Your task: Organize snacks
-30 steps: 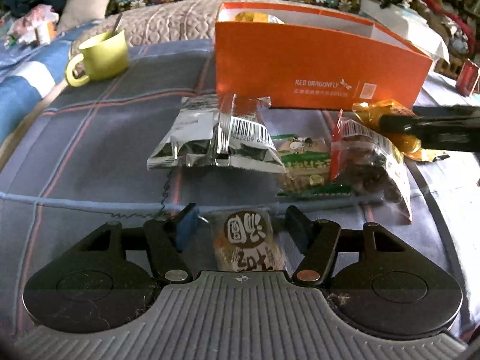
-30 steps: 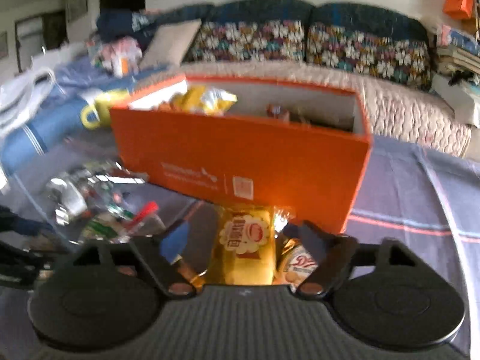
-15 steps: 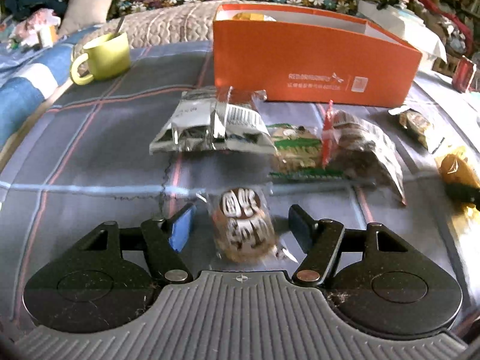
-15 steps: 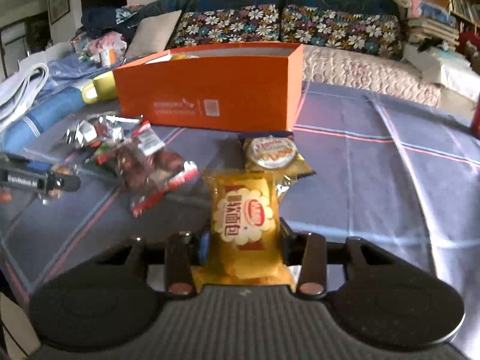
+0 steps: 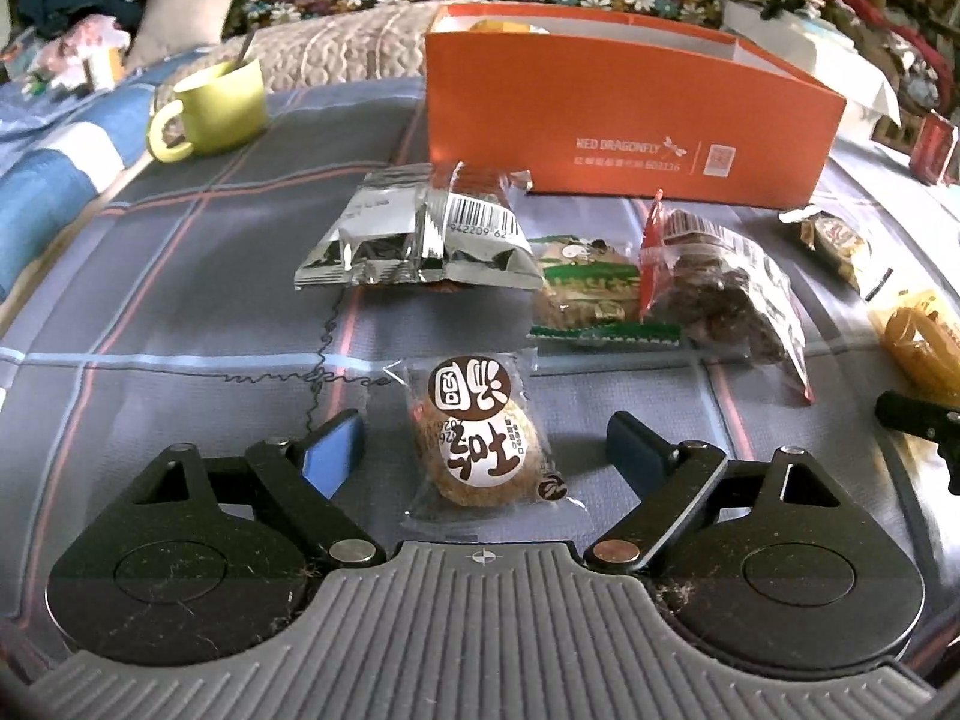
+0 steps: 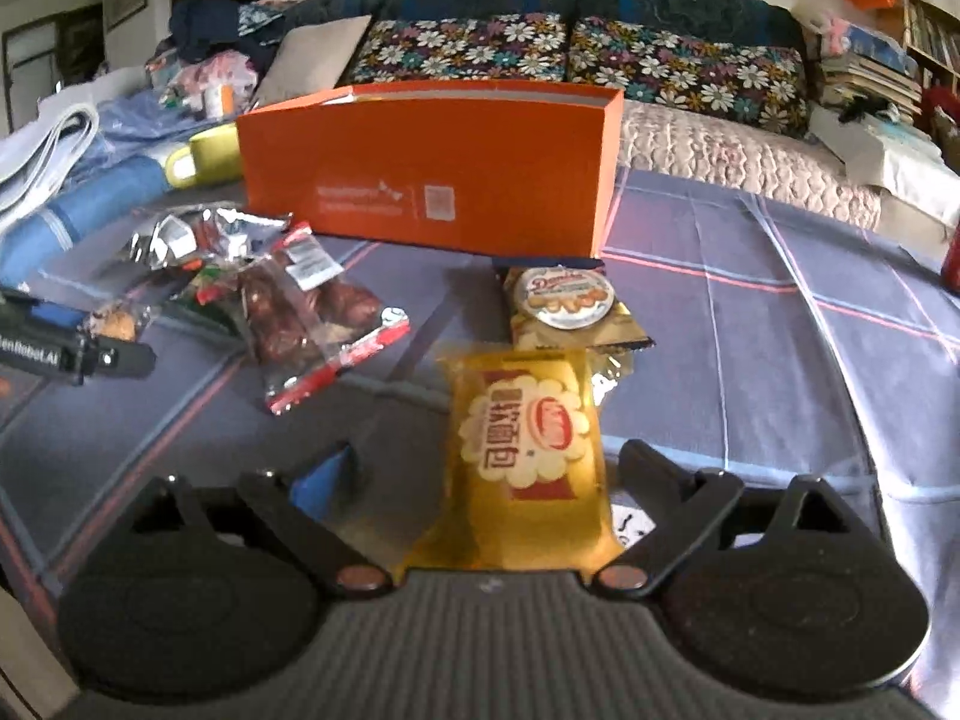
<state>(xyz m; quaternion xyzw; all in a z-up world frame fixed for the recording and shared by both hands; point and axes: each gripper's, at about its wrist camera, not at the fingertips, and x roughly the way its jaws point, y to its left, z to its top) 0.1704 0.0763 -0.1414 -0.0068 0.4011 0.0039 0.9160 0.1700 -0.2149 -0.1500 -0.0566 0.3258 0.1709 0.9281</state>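
The left gripper (image 5: pixel 483 447) stands with its jaws apart, having just been opening, and a round cake in a clear wrapper (image 5: pixel 480 438) lies between them on the cloth, touched by neither pad; a clear gap shows on each side of it. Its wrapper runs along the line the fingers point, one end near the gripper's body and the other just past the fingertips. The right gripper (image 6: pixel 486 471) is likewise spread wide, its jaws also just opened, with a yellow bread packet (image 6: pixel 528 450) lying between them, long axis pointing away from the gripper, clear of both pads as far as the view shows. Just beyond that packet's far end sits a gold biscuit packet (image 6: pixel 564 306), and behind it the orange box (image 6: pixel 432 168), open at the top, well ahead of both pairs of jaws. Ahead of the left jaws lie a silver packet (image 5: pixel 414 234), a green packet (image 5: pixel 585 282) and a bag of dark sweets (image 5: pixel 726 288). I judge each snack nearest its own gripper, so each hand need only close straight in.
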